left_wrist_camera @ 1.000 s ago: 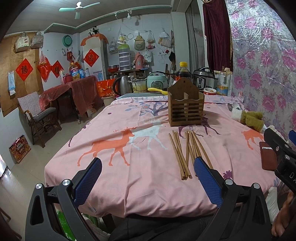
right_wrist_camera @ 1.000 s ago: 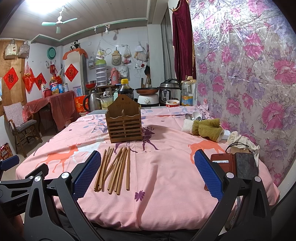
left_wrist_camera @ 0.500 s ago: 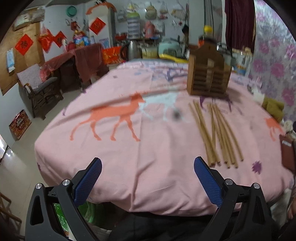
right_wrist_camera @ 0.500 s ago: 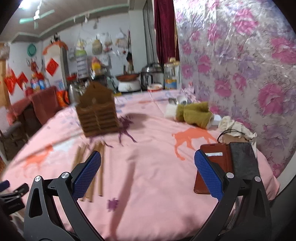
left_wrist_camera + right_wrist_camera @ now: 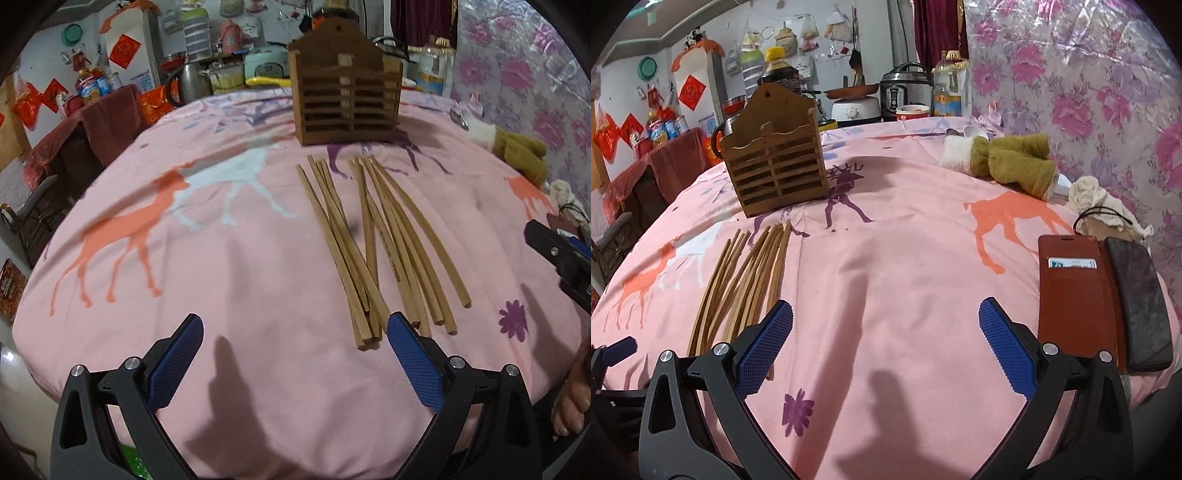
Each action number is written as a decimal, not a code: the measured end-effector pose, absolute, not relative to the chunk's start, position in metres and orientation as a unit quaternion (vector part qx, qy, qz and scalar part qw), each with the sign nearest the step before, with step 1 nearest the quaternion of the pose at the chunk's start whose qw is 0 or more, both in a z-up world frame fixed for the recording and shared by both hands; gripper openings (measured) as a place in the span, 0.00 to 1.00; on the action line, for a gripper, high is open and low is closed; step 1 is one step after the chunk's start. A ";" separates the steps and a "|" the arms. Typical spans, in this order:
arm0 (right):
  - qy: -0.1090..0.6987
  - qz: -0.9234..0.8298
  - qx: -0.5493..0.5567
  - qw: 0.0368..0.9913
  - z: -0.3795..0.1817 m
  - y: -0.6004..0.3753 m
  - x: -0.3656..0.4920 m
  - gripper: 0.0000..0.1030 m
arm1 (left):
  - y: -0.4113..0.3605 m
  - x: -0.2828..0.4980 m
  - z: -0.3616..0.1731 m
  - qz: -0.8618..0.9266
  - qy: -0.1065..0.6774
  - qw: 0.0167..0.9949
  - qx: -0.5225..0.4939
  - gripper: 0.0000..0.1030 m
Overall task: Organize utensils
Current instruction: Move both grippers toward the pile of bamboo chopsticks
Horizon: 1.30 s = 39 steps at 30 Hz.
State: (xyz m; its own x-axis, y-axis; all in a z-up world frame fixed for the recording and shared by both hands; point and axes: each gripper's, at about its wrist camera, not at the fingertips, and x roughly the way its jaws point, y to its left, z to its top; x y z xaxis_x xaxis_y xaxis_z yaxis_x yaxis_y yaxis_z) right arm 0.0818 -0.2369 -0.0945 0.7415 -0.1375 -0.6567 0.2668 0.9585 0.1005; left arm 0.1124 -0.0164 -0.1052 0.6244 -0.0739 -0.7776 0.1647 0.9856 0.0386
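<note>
Several wooden chopsticks (image 5: 373,240) lie loose on the pink deer-print tablecloth (image 5: 229,258), in front of an upright brown slatted wooden utensil holder (image 5: 345,86). My left gripper (image 5: 293,338) is open and empty above the cloth; its right finger is just short of the near chopstick ends. In the right wrist view the chopsticks (image 5: 746,277) lie left of my right gripper (image 5: 886,325), which is open and empty. The holder (image 5: 775,158) stands beyond them.
A red phone wallet (image 5: 1075,295) and a dark phone (image 5: 1137,299) lie at the right edge. A green and white plush (image 5: 1008,162) and a cream cloth (image 5: 1100,199) are farther back right. Kitchen appliances stand behind the table. The table edge is close to me.
Both grippers have moved forward and lower over the table. The chopsticks and holder now look closer. Both grippers stay open.
</note>
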 end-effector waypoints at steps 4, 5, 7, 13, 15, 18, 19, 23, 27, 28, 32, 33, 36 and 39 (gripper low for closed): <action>0.342 -0.112 0.106 0.927 -0.097 -0.243 0.080 0.94 | -0.009 0.118 -0.106 -0.062 0.431 0.900 0.034 0.95; 0.342 -0.113 0.108 0.927 -0.097 -0.243 0.079 0.94 | -0.006 0.119 -0.105 -0.053 0.427 0.902 0.035 0.95; 0.341 -0.112 0.108 0.927 -0.099 -0.243 0.078 0.94 | 0.002 0.119 -0.105 -0.036 0.424 0.904 0.036 0.95; 0.342 -0.107 0.095 0.929 -0.103 -0.238 0.077 0.94 | 0.022 0.122 -0.109 -0.015 0.434 0.901 0.015 0.95; 0.340 -0.107 0.093 0.930 -0.103 -0.237 0.076 0.94 | 0.020 0.119 -0.107 -0.024 0.428 0.903 0.016 0.95; 0.341 -0.107 0.097 0.929 -0.104 -0.237 0.076 0.94 | 0.013 0.111 -0.101 -0.043 0.410 0.911 0.025 0.95; 0.343 -0.107 0.099 0.928 -0.104 -0.237 0.076 0.94 | 0.008 0.111 -0.102 -0.046 0.410 0.910 0.033 0.95; 0.345 -0.106 0.103 0.927 -0.105 -0.239 0.077 0.94 | 0.004 0.115 -0.110 -0.051 0.421 0.905 0.035 0.96; 0.346 -0.106 0.103 0.927 -0.106 -0.239 0.077 0.94 | 0.007 0.116 -0.110 -0.043 0.416 0.908 0.037 0.96; 0.345 -0.105 0.103 0.927 -0.105 -0.239 0.077 0.94 | 0.010 0.118 -0.109 -0.030 0.413 0.909 0.039 0.96; 0.346 -0.105 0.104 0.927 -0.106 -0.239 0.077 0.94 | 0.024 0.123 -0.114 -0.018 0.428 0.903 0.014 0.95; 0.345 -0.105 0.105 0.927 -0.106 -0.240 0.076 0.94 | 0.024 0.122 -0.113 -0.022 0.427 0.904 0.010 0.95; 0.347 -0.105 0.105 0.926 -0.107 -0.239 0.077 0.94 | 0.014 0.114 -0.106 -0.039 0.406 0.912 0.027 0.95; 0.346 -0.105 0.106 0.926 -0.107 -0.240 0.077 0.94 | 0.001 0.111 -0.108 -0.049 0.405 0.911 0.053 0.95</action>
State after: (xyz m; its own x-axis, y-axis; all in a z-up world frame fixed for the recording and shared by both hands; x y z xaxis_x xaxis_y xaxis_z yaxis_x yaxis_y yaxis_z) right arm 0.0769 -0.2405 -0.1071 0.7383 -0.1207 -0.6636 0.2671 0.9557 0.1234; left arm 0.1113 0.0013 -0.1080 0.6664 -0.0467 -0.7441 0.1326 0.9896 0.0566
